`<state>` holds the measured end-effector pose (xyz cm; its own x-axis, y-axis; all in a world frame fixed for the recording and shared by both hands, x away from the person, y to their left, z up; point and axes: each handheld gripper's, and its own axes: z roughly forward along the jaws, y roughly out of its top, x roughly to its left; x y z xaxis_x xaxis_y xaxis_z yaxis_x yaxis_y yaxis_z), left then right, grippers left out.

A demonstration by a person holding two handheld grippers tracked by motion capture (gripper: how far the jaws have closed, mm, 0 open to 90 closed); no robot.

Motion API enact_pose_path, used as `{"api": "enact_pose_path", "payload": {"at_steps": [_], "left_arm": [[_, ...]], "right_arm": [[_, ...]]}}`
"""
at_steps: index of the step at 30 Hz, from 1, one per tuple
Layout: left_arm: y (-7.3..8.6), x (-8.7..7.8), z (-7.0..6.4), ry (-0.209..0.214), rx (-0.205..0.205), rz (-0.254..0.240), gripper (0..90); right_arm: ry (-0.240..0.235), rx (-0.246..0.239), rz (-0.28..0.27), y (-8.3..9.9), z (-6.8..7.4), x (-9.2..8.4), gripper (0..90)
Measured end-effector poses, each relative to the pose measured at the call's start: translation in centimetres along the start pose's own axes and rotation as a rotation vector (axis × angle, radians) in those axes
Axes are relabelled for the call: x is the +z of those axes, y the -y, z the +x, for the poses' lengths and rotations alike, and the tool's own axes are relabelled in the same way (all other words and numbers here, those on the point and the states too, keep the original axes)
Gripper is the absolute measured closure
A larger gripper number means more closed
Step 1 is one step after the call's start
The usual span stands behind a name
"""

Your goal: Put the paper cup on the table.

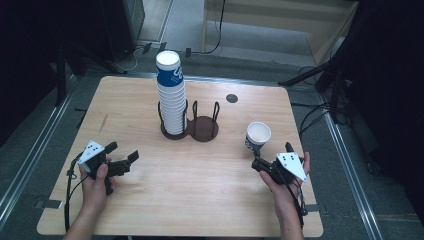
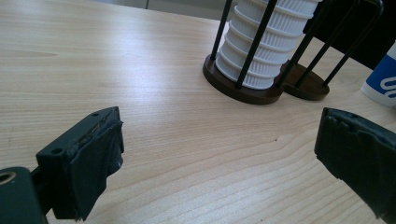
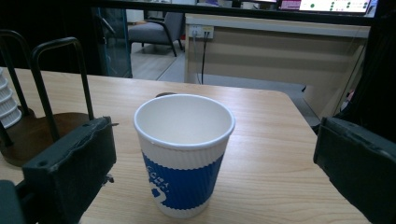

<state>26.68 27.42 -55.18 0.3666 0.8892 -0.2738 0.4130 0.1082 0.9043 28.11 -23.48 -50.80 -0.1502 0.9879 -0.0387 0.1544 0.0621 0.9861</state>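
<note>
Fingers, left gripper (image 1: 122,154): two black padded jaws spread wide, nothing between them, only bare wood in the left gripper view.
Fingers, right gripper (image 1: 272,152): two jaws also spread wide; the single cup stands between them in the right gripper view, with a gap on each side, so it is not grasped.
Left hand (image 1: 95,182): one, at the near left part of the table, holding its gripper close to the near edge.
Table (image 1: 140,200): one, light wood, with one small dark round hole (image 1: 231,98) near the far edge.
Cup stack (image 1: 170,95): one tall stack of nested white ribbed cups, the top one with a blue band; I cannot count the cups exactly.
Holder (image 1: 202,127): one dark base with two round places and black wire uprights; the stack fills the left place, the right place is free.
Single cup (image 1: 258,136): one, upright, open side up, white with blue band, right of the holder and just beyond the right gripper.
Right hand (image 1: 280,185): one, at the near right.
Open room: wide bare wood between the two grippers and in front of the holder.
</note>
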Motion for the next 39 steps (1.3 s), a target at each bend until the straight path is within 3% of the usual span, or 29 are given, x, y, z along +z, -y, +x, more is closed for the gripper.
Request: {"api": "enact_pose_path", "payload": {"at_steps": [10,16,23,26,29,39], "left_arm": [[0.0,0.0,0.0,-0.001,0.002,-0.003,2.3],[0.0,0.0,0.0,-0.001,0.000,0.000,2.3],[0.0,0.0,0.1,0.001,-0.006,0.003,2.4],[0.0,0.0,0.0,-0.013,-0.010,0.004,8.6],[0.0,0.0,0.0,-0.010,-0.007,-0.005,8.6],[0.0,-0.1,0.0,-0.010,-0.004,-0.003,8.7]], "right_arm": [[0.028,-0.009,-0.012,0.3,-1.2,-1.7,0.0],[0.040,-0.041,-0.017,1.2,-1.9,-2.8,0.0],[0.078,0.001,0.012,2.5,-3.8,-3.6,0.0],[0.102,0.011,0.019,2.8,-4.6,-4.0,0.0],[0.121,0.031,0.029,3.0,-5.2,-4.4,0.0],[0.164,0.033,0.058,3.9,-7.1,-5.5,0.0]]}}
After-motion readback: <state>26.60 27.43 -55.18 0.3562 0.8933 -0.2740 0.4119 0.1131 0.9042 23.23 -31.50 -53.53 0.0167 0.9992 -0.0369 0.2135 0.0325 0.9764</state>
